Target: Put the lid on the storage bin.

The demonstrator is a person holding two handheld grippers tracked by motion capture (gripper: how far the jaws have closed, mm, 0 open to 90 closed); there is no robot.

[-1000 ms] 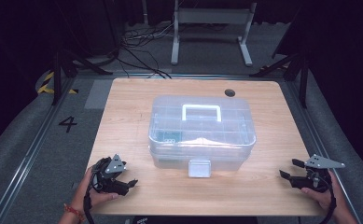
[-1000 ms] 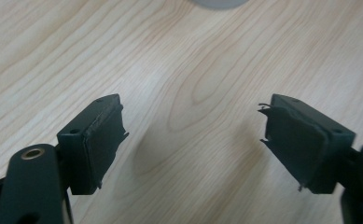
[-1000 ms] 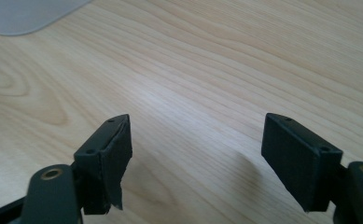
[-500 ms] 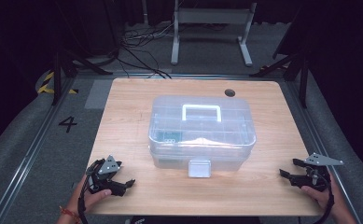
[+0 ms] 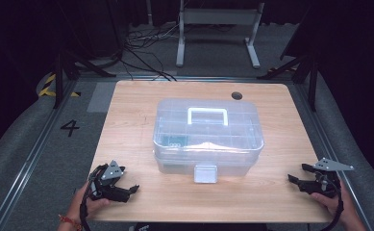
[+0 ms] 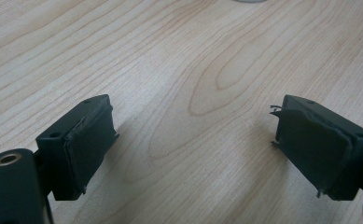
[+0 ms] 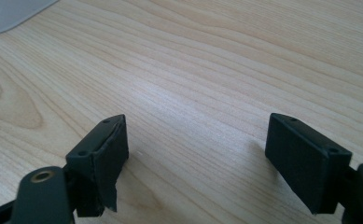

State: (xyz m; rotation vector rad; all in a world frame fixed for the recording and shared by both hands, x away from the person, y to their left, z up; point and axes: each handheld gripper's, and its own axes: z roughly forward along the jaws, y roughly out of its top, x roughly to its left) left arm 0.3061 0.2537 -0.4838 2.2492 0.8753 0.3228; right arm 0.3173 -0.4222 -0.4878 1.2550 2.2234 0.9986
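Your left gripper point(image 5: 132, 188) and right gripper point(image 5: 292, 179) both gape empty, flanking the clear box point(image 5: 207, 134); the left's jaws just widened.

Lab: black curtains point(image 5: 353, 57), floor cables point(image 5: 141, 43)

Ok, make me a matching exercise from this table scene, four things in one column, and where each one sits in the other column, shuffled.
Things:
1. clear plastic box
2. left gripper
3. right gripper
4. round hole

Places, as the high view shows them:
A. near right corner of the table, jaws apart with nothing between them
B. far edge of the table, right of centre
C. middle of the table, white handle on top
D. near left corner of the table, jaws apart with nothing between them

Pairs: 1-C, 2-D, 3-A, 4-B
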